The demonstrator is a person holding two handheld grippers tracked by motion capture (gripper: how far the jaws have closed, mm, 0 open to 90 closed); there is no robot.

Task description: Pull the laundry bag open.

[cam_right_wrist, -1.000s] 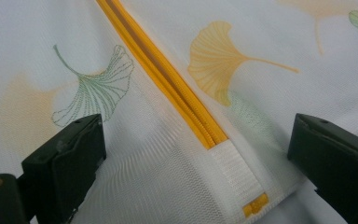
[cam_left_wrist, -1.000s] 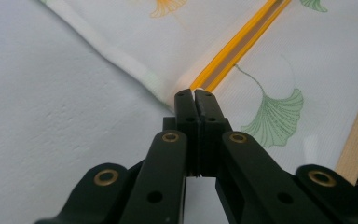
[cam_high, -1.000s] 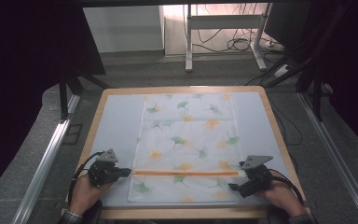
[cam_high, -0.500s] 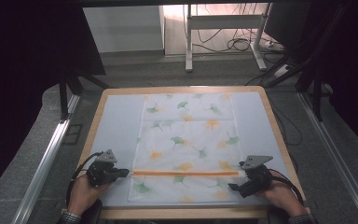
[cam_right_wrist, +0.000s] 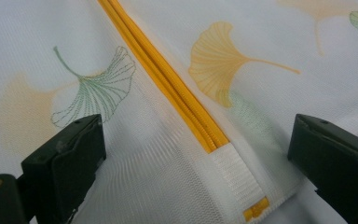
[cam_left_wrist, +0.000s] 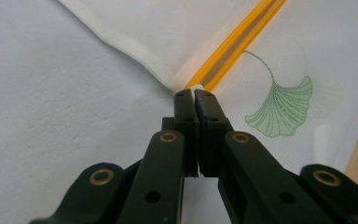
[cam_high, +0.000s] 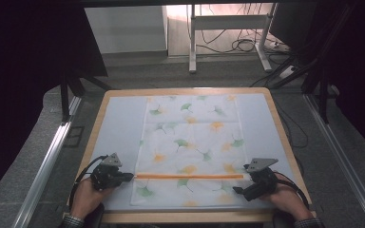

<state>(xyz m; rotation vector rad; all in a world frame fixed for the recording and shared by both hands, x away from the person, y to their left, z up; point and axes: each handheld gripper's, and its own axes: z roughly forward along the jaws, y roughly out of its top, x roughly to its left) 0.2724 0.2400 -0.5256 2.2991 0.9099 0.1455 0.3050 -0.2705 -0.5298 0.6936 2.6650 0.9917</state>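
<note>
While both hands rest at the near edge, the scene reads so:

Mesh bag: a white mesh bag printed with green and orange ginkgo leaves lies flat in the middle of the surface, reaching from 12 o'clock down to 6 o'clock.

Zipper: the orange zipper runs across the bag's near part, from 9 o'clock to 3 o'clock — shut along its length as far as the gripper views show.

Left gripper: the left gripper sits at the zipper's 9 o'clock end, jaws together; in the left gripper view its tips touch the bag's edge where the zipper starts, and whether they pinch anything I cannot tell.

Right gripper: the right gripper lies at the 3 o'clock end — jaws wide apart, straddling the zipper's end tab without pressing it.
</note>
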